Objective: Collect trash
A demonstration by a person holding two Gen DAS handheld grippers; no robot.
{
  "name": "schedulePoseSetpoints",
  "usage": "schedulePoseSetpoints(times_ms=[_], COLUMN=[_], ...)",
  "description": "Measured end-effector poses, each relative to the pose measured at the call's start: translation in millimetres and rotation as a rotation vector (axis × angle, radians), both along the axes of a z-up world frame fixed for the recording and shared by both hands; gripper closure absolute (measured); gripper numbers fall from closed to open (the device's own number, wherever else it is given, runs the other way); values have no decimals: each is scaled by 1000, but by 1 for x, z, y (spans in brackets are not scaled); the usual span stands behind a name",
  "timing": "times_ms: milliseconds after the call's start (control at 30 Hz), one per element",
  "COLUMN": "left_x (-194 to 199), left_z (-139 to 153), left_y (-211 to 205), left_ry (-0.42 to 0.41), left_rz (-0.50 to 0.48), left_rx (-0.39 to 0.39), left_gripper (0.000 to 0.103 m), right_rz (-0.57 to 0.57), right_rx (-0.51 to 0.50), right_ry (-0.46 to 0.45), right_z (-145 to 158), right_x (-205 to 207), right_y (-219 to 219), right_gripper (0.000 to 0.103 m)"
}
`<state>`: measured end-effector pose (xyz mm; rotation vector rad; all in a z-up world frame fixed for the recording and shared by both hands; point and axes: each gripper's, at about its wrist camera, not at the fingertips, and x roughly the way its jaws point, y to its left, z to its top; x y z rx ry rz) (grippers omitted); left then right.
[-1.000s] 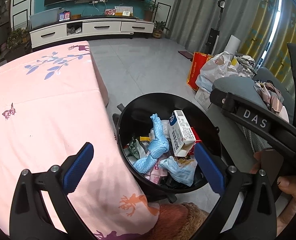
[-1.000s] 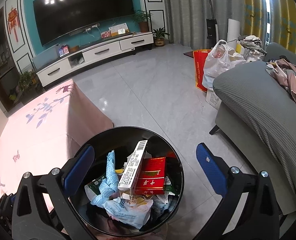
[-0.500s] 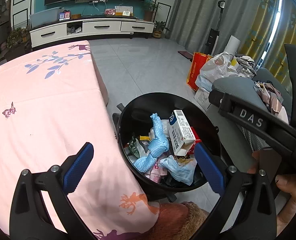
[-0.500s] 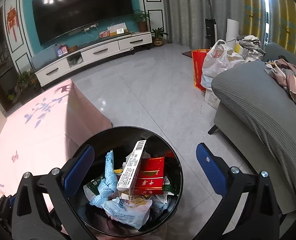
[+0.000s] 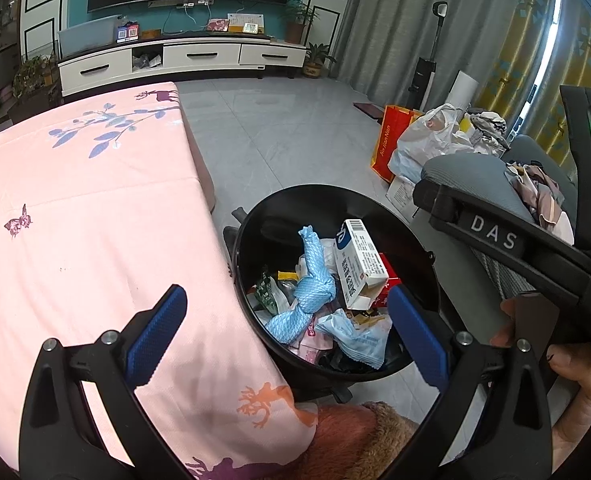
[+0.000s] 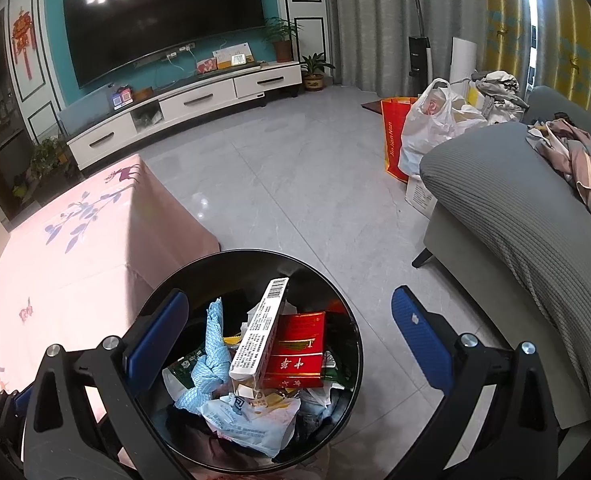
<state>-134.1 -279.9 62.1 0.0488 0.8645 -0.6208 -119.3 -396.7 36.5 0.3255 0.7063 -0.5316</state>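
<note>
Two grippers hang above a round black trash bin [image 5: 415, 232] that stands on the grey tile floor [image 5: 279, 136], tucked against the long edge of a table draped in a pink cloth [image 5: 87, 208] printed with leaves, deer and a butterfly. The left gripper [image 5: 285, 332] has its blue-padded fingers [image 5: 155, 332] spread wide with nothing between them; one pad sits over the cloth near the table's edge, the other over the bin's near rim. The right gripper [image 6: 291, 342] is likewise spread and empty, its fingers [image 6: 419, 340] straddling the bin from above, and in the left wrist view its black body, lettered DAS, crosses the right side with the person's hand [image 5: 575, 384] wrapped on the handle. Inside the bin the trash is piled high: a knotted light-blue mesh cloth [image 5: 309, 280] toward the table side, a white carton [image 6: 261, 328] with a barcode leaning upright at the middle, a red cigarette pack [image 6: 297, 350] just beside it, a green snack wrapper [image 5: 267, 288], and crumpled white-and-blue plastic packaging [image 6: 251, 424] at the near rim. Beyond the bin, a grey sofa [image 6: 527, 232] fills the right, with a white plastic bag [image 6: 431, 128] and an orange-red shopping bag [image 6: 391, 140] at its far end.
</note>
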Motion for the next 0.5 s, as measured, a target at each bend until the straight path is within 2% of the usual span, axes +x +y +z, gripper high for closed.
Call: schedulePoseSetpoints(times_ms=[500], left_x=[-2], left_z=[-3], left_y=[1], left_ry=[0], left_rz=[2], left_rx=[3], left_gripper=[3], right_rz=[-4], right_rx=[-9], right_ry=[14], right_z=[0], right_x=[1], right_y=[-1], right_gripper=[3])
